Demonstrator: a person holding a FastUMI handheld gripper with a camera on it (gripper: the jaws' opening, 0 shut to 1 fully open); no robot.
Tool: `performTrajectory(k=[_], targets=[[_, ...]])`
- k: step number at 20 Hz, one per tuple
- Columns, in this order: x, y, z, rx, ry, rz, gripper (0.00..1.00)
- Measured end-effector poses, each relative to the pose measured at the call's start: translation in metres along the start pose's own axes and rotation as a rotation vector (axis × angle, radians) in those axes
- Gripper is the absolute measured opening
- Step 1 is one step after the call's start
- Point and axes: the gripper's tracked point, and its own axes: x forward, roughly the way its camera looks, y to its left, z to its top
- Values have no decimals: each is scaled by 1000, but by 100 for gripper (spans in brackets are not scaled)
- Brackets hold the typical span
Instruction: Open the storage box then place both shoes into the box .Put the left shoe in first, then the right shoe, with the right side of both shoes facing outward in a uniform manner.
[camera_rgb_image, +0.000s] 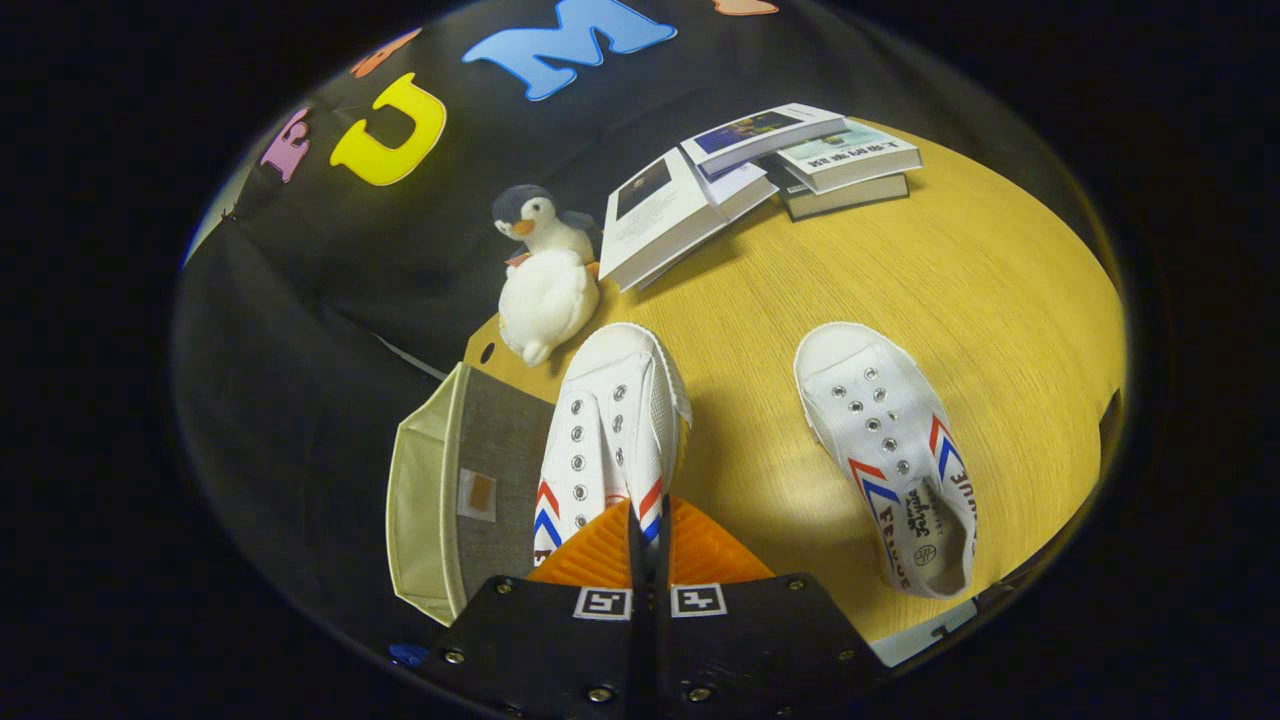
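Note:
My gripper (648, 528) is shut on the rim of a white canvas shoe (610, 420) with red and blue chevrons. That shoe's toe points away from me and it looks lifted off the wooden table (1010, 300). To its left stands the grey fabric storage box (455, 480), with a cream lining showing along its far left side. A second matching white shoe (890, 450) lies flat on the table to the right of the fingers, opening towards me and toe pointing away.
A plush penguin (545, 280) sits just beyond the held shoe's toe, near the table's left edge. Several books (760, 170) lie stacked and fanned at the far side of the table. Bare wood stretches between the two shoes.

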Motion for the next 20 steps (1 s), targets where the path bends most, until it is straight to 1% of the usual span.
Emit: performTrajectory(k=[4, 8, 10, 13, 20], targets=[[-18, 38, 14, -14, -24, 40, 0], [-24, 74, 20, -44, -29, 50, 0], [-23, 96, 19, -53, -32, 75, 0], [-17, 129, 15, -75, -21, 113, 0], [17, 186, -16, -145, 33, 142, 0]])
